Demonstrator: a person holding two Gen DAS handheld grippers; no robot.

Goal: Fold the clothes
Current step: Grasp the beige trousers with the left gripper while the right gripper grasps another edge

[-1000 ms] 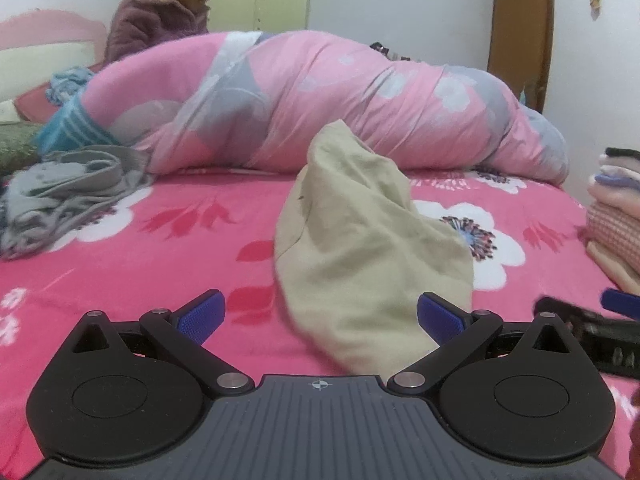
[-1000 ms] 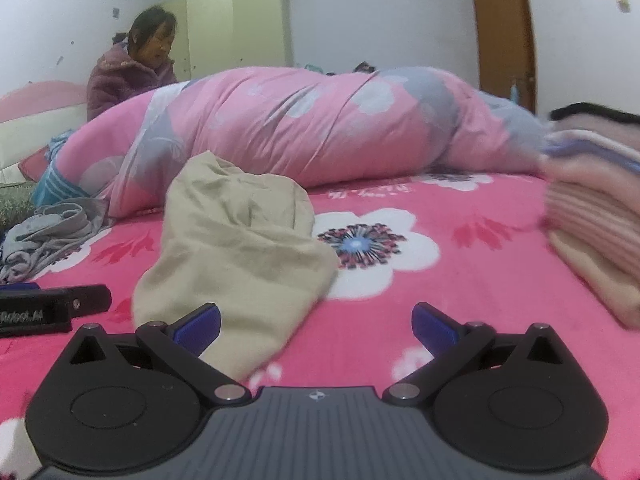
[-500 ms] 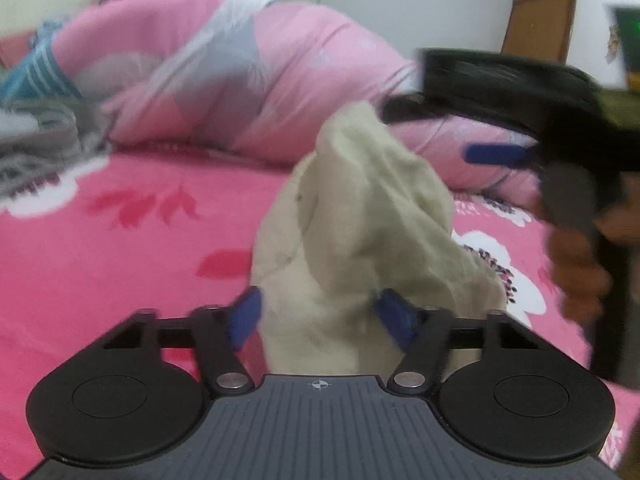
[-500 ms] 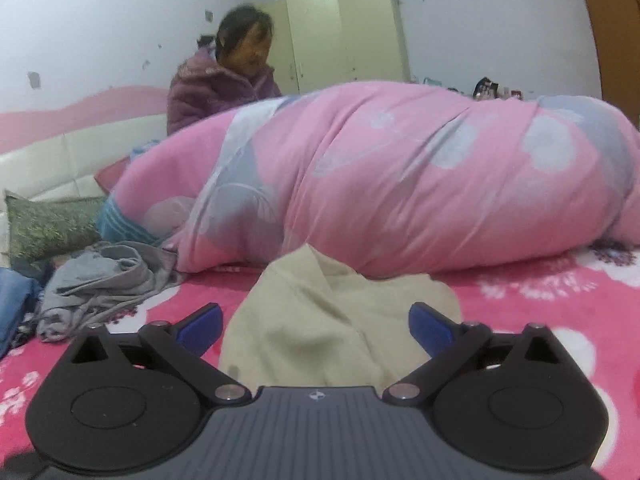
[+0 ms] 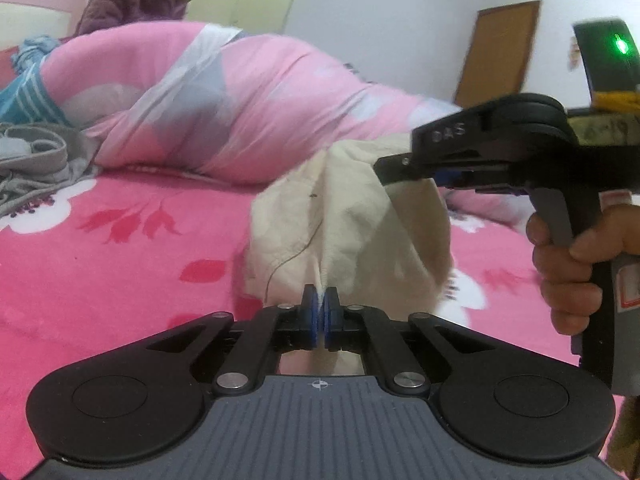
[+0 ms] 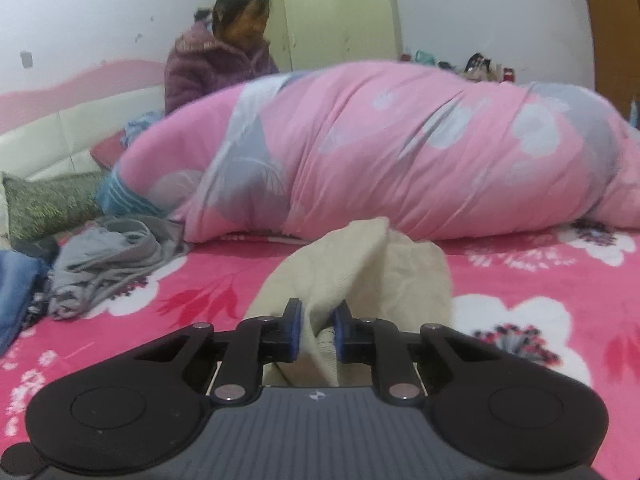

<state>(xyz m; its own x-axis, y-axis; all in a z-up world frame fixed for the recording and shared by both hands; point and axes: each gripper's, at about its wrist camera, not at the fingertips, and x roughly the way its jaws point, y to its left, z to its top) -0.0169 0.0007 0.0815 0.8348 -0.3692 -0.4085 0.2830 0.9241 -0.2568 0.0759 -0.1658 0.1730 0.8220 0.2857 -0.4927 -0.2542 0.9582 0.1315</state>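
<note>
— Where's the garment?

— The beige garment (image 5: 352,216) is bunched up on the pink flowered bed (image 5: 120,264), just in front of the rolled pink quilt (image 6: 400,152).

— And the claws?

— The left claw (image 5: 320,312) has just closed tight on a thin fold at the near edge. The right claw (image 6: 316,332) has just been closing and pinches a thicker bunch of the cloth.

— Anything else?

— A grey heap of clothes (image 6: 104,256) lies far left.

Pink floral bed (image 6: 520,280) bears rolled quilt (image 6: 400,152), grey clothes (image 6: 108,256), beige garment (image 6: 372,276).
</note>
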